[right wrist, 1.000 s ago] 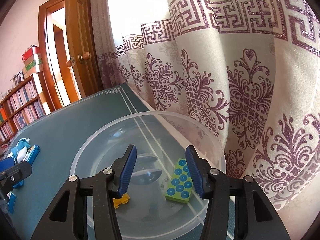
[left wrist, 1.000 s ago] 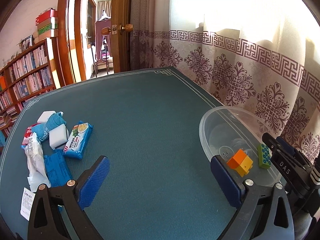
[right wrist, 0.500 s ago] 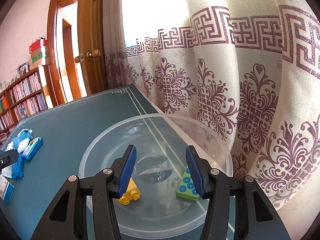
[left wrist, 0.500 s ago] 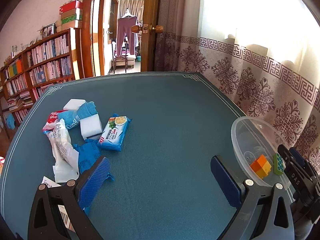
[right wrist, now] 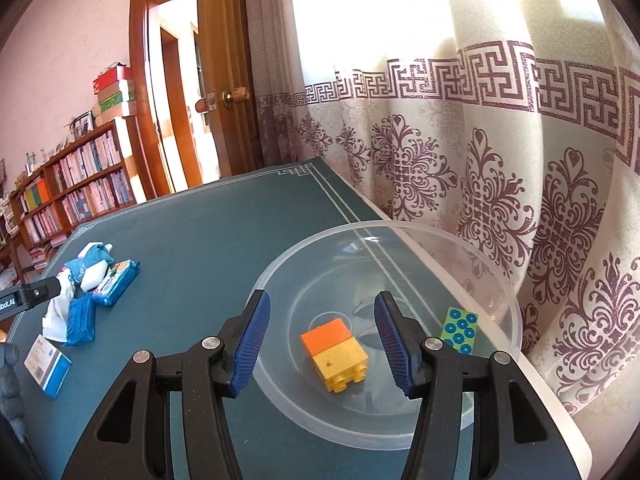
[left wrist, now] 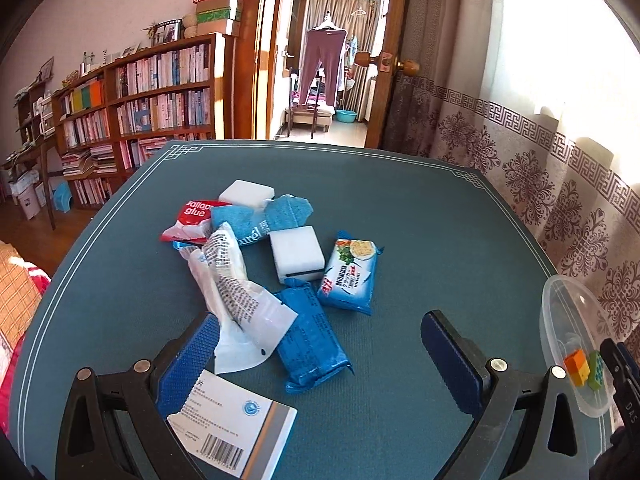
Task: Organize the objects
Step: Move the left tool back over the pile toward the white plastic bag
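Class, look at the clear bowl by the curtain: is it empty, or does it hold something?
Not empty. Inside the clear bowl lie an orange-and-yellow block and a green studded brick.

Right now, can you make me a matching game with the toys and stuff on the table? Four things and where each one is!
Things:
1. orange and yellow block
2. green dotted block
3. noodle packet
4. barcode box

Places:
A. by the left gripper's finger
B. middle of the clear bowl
C. beside the white sponge
D. against the bowl's wall on the curtain side

Pairs: 1-B, 2-D, 3-C, 4-A
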